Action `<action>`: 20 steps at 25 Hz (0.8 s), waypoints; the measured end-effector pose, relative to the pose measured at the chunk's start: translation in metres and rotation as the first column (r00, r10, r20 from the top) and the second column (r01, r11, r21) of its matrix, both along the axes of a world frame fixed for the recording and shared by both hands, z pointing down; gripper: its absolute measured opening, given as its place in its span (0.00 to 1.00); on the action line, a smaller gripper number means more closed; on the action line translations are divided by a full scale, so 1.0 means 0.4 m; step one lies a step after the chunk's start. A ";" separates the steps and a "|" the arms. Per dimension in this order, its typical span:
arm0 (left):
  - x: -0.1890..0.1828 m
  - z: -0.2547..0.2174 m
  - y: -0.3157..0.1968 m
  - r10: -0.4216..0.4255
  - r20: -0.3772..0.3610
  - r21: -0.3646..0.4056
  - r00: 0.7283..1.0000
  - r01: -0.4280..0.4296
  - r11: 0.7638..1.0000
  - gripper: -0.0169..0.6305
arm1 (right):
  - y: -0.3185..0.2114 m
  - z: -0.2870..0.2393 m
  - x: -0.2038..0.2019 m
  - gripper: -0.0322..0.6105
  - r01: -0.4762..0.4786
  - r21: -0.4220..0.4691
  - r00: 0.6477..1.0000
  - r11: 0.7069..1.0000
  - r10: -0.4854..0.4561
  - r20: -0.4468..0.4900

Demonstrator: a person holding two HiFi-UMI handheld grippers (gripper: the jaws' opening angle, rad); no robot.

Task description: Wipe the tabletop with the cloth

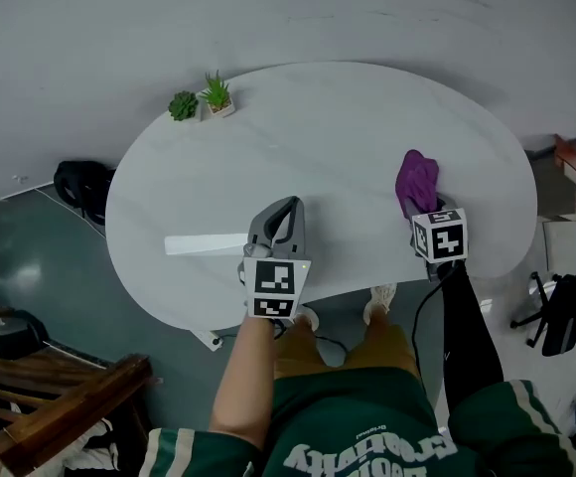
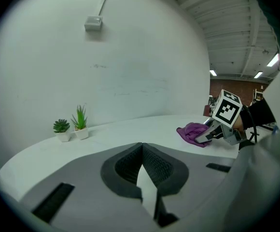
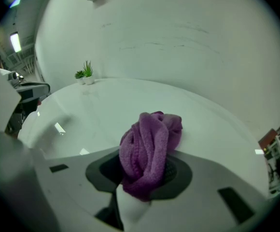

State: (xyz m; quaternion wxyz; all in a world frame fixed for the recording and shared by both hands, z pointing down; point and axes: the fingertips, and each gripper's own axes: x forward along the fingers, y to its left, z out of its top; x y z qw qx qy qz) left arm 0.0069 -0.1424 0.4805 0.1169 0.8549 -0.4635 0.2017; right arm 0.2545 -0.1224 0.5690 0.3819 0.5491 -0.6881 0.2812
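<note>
A bunched purple cloth rests on the white oval tabletop near its right front edge. My right gripper is shut on the cloth, whose folds bulge out between the dark pads. From the left gripper view the cloth lies far right with the right gripper on it. My left gripper sits over the table's front middle, jaws closed together with nothing between them, pads touching at the tips.
Two small potted plants stand at the table's back left edge. A bright white strip lies on the tabletop left of the left gripper. A black bag and wooden furniture are on the floor at left, an office chair at right.
</note>
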 end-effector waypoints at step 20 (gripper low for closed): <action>-0.533 0.009 0.045 -0.185 -0.016 0.003 0.983 0.185 0.983 0.03 | -0.052 0.012 -0.570 0.26 0.166 -0.022 0.986 0.986 -0.166 0.015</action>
